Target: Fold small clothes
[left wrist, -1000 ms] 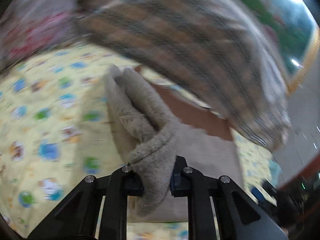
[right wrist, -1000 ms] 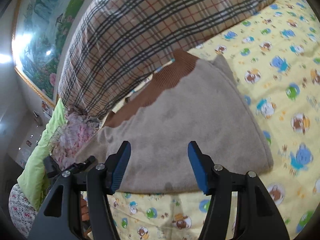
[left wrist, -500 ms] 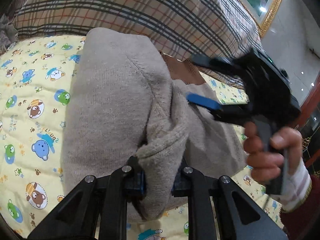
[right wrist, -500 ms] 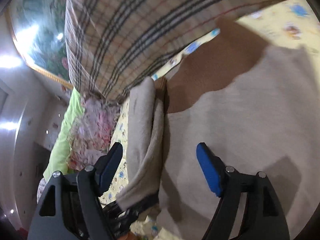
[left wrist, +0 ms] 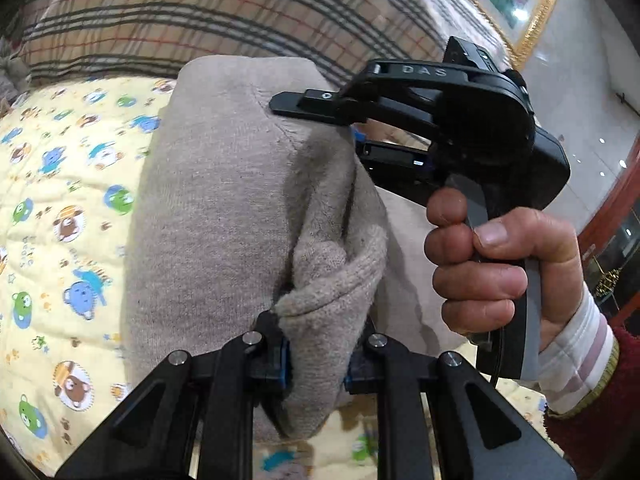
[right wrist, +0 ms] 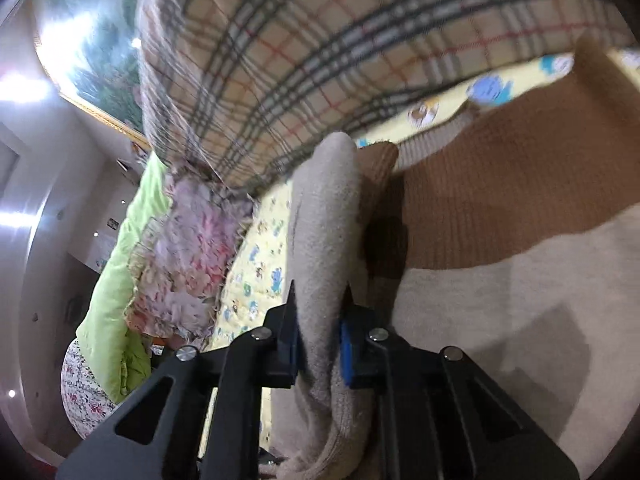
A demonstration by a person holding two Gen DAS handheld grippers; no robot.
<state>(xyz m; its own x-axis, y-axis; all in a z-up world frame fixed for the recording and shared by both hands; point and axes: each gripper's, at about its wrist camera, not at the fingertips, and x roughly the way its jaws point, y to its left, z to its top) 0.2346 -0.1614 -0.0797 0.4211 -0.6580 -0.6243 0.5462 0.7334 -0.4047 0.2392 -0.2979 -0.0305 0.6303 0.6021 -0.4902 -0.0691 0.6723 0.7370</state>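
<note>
A small beige knit sweater (left wrist: pixel 224 216) with a brown upper part (right wrist: pixel 512 200) lies on a yellow cartoon-print sheet (left wrist: pixel 60 208). My left gripper (left wrist: pixel 316 364) is shut on a bunched ribbed edge of the sweater and holds it up off the bed. My right gripper (right wrist: pixel 318 344) is shut on a raised fold of the same sweater (right wrist: pixel 324 240). In the left wrist view the right gripper (left wrist: pixel 420 120) sits just right of the lifted fold, held by a hand (left wrist: pixel 492 264).
A plaid pillow or blanket (left wrist: pixel 240 12) lies along the far side of the bed. A floral cloth (right wrist: pixel 180 256) and a green cushion (right wrist: pixel 120 280) lie at the left in the right wrist view. A framed painting (right wrist: pixel 92 40) hangs on the wall.
My right gripper was open above the flat sweater; it has moved to the fold lifted by my left gripper and shut on it. The left gripper kept its hold and raised the cloth.
</note>
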